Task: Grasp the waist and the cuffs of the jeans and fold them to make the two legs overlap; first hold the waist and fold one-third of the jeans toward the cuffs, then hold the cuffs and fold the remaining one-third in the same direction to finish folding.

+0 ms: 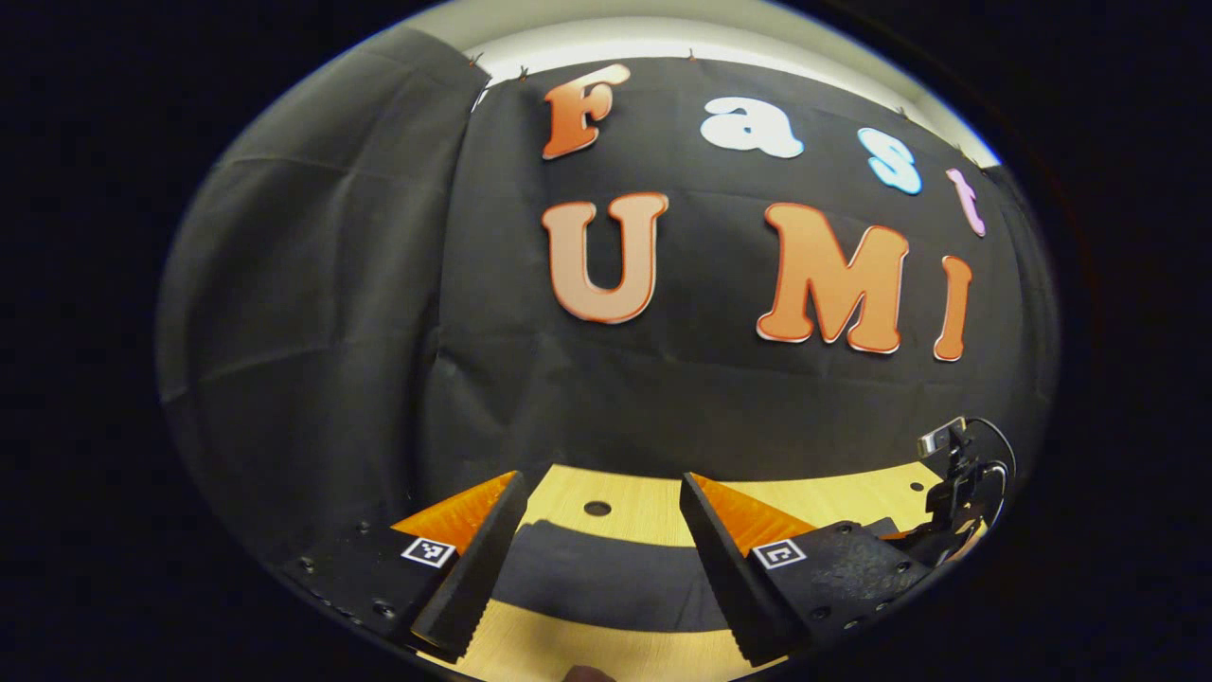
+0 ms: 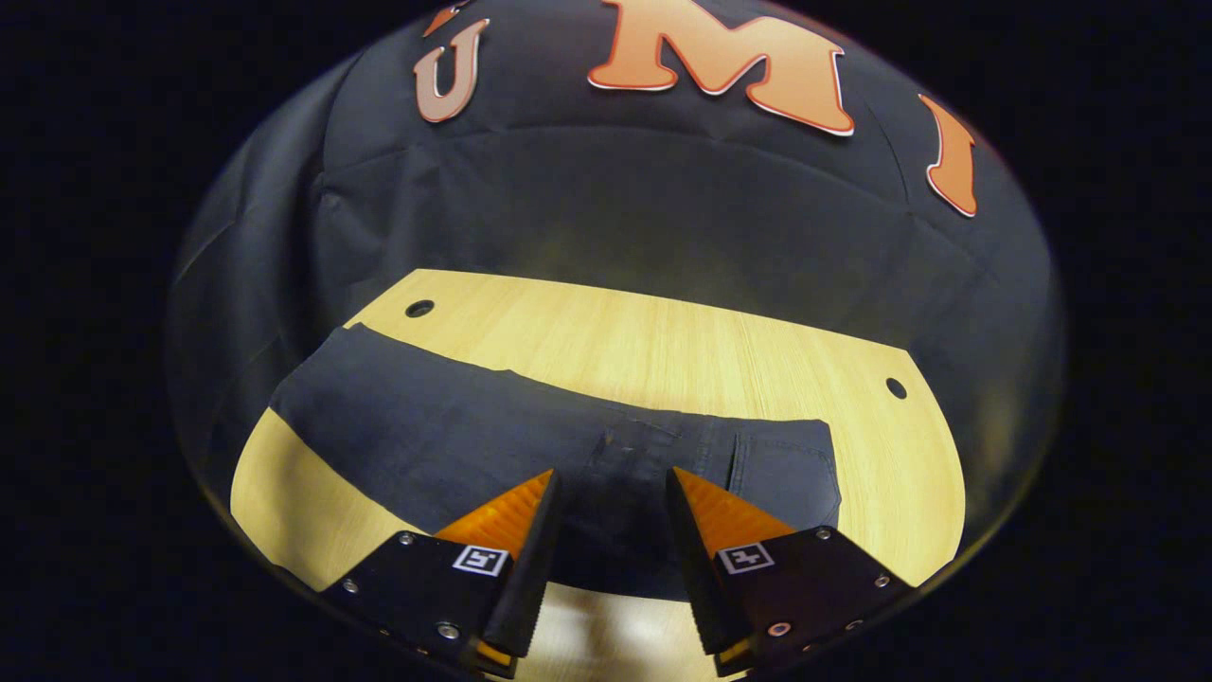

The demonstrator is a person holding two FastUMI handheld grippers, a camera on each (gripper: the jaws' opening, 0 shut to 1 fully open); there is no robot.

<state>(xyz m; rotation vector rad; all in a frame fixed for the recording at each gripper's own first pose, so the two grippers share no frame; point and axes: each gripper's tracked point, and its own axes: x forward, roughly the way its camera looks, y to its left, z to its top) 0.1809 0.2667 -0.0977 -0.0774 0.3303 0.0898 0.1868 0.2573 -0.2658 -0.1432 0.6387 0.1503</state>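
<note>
Pale wooden table (image 2: 663, 341) carries the dark jeans (image 2: 454, 426), flat and unfolded, waist to the right. Both the right gripper (image 2: 606, 502) and left gripper (image 1: 601, 511) hover spread, empty. Folding hasn't begun, I'd say; next, pinch waist and cuffs.

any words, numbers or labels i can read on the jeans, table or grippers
No readable text.
On the jeans: no tag or brand shows.
On the table: plain wood, no print.
On the left gripper and right gripper: square black-and-white markers, coded patterns, not words.
</note>
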